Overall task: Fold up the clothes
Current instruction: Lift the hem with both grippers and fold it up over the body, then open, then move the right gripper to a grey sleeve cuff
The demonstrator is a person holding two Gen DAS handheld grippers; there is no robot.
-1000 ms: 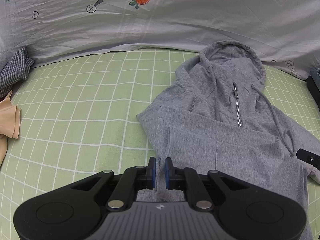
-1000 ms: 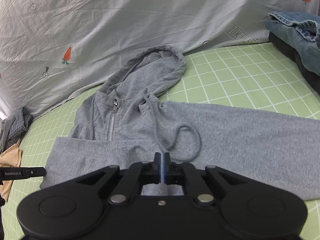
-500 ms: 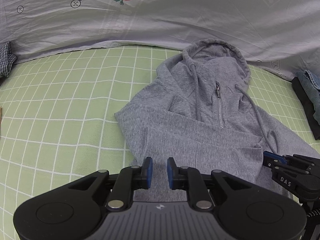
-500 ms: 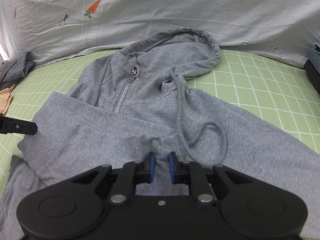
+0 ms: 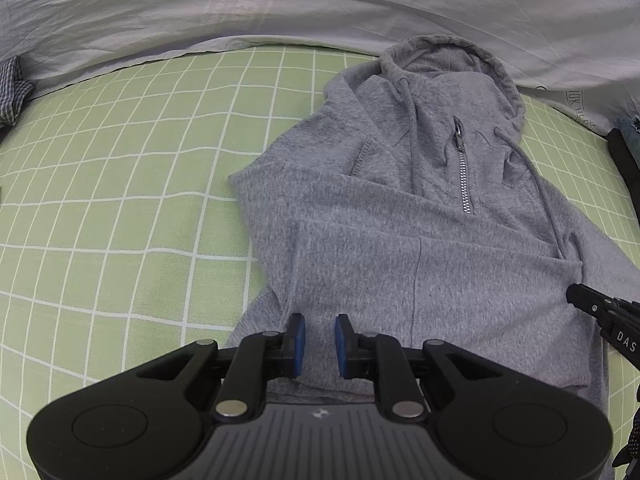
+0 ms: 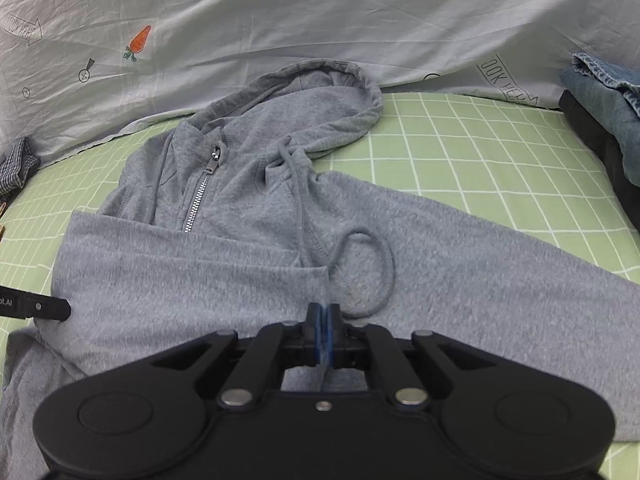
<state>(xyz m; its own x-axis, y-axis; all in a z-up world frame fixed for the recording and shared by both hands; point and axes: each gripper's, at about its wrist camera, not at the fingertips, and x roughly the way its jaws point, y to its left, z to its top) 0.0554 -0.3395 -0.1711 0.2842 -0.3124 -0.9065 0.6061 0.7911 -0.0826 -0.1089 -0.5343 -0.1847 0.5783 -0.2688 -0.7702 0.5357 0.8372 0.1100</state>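
Observation:
A grey zip hoodie (image 5: 400,240) lies face up on the green checked sheet (image 5: 120,200), hood toward the far side, with its left sleeve folded across the chest. My left gripper (image 5: 320,338) is open, its blue pads apart just above the folded sleeve. In the right wrist view the hoodie (image 6: 240,272) fills the middle, and its other sleeve stretches out to the right. My right gripper (image 6: 323,330) is shut, with a thin fold of grey hoodie fabric between its pads beside the looped drawstring (image 6: 360,272).
A white printed sheet (image 6: 280,20) rises behind the hoodie. Folded jeans on a dark stack (image 6: 604,104) sit at the right. A checked cloth (image 5: 12,92) lies at the far left. The left gripper's tip (image 6: 36,308) shows at the right wrist view's left edge.
My left gripper has opened wider over the folded sleeve. My right gripper, open half a second ago, has shut on the hoodie fabric near the drawstring.

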